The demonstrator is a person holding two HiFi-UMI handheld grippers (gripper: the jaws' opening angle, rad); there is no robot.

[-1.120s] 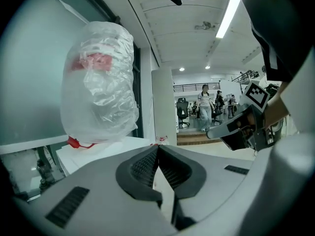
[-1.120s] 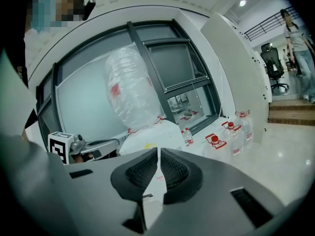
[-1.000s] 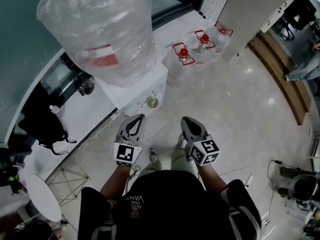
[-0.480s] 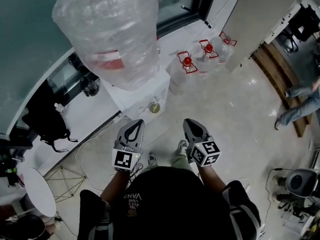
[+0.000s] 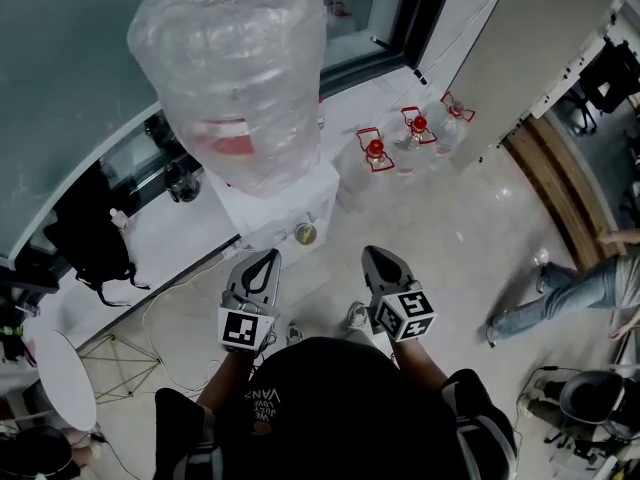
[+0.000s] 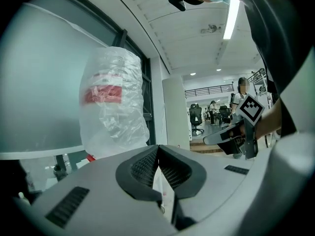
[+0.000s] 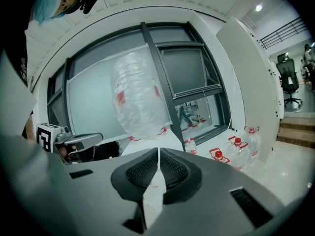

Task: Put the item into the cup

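Nearest: L gripper (image 6: 158, 149) & R gripper (image 7: 158, 151), both held up in front of the person's chest. They sit side by side, apart from each other, pointing fwd at the white dispenser (image 5: 285, 203). In its own view the L jaws are pressed together at the tips, nothing btwn them. R jaws are the same: tips meeting, nothing pinched. Neither gripper touches anything. Both hang in the air over the floor (image 5: 450, 228), w/ a shoe (image 5: 355, 316) below them in the head view.

Next out: a small round yellowish thing (image 5: 305, 233) on the dispenser's front ledge, just beyond the gripper tips & roughly btwn their lines of aim. It's prob. the cup, but too small to be sure, & what's inside can't be read. No loose item can be picked out in any view.

Progress, as a judgement: unsettled. Closed, empty grippers plus a cup w/ unreadable contents fit two stages. Either the item is elsewhere & to be fetched, or the item is already in the cup w/ the grippers clear of it. The pics don't decide.

Farther: a big water bottle (image 5: 235, 68) wrapped in clear plastic sits atop the dispenser. Red-capped jugs (image 5: 375, 153) stand on the floor by the window wall. A passer-by's legs (image 5: 560, 288) show at far R.
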